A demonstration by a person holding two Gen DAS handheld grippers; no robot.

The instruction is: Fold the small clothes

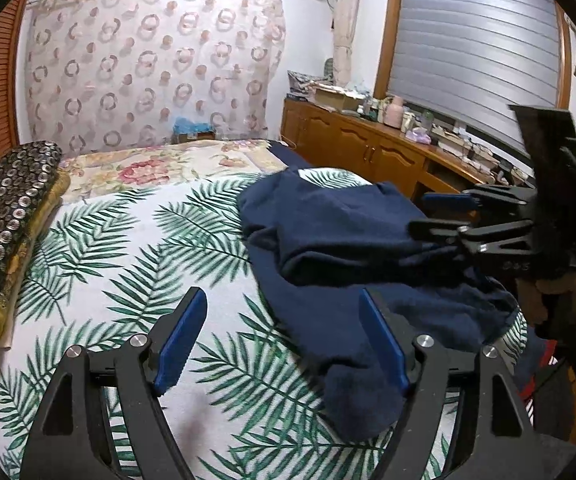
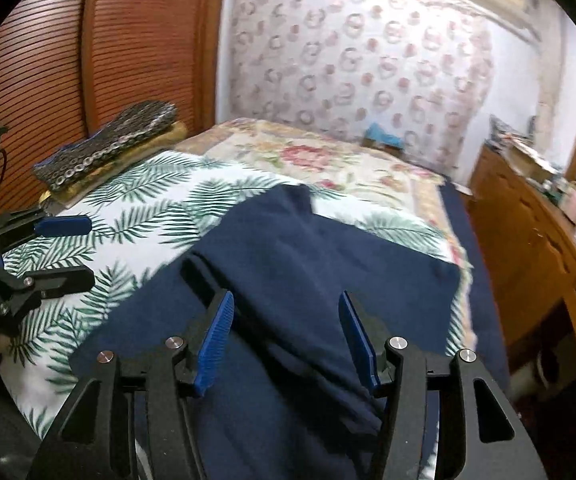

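A dark navy garment (image 1: 347, 240) lies rumpled and partly folded on the palm-leaf sheet (image 1: 128, 248) of the bed. My left gripper (image 1: 284, 320) is open and empty, hovering over the garment's near left edge; it also shows at the left of the right wrist view (image 2: 68, 248). My right gripper (image 2: 286, 320) is open and empty, just above the middle of the navy garment (image 2: 307, 272). In the left wrist view the right gripper (image 1: 439, 212) sits open at the garment's right side.
A folded dark patterned cloth (image 1: 8, 216) on a yellow one lies at the bed's left edge by the wooden slatted wall. A floral bedspread (image 1: 160, 168) covers the far bed. A wooden cabinet (image 1: 367, 148) with clutter stands right, under a shuttered window.
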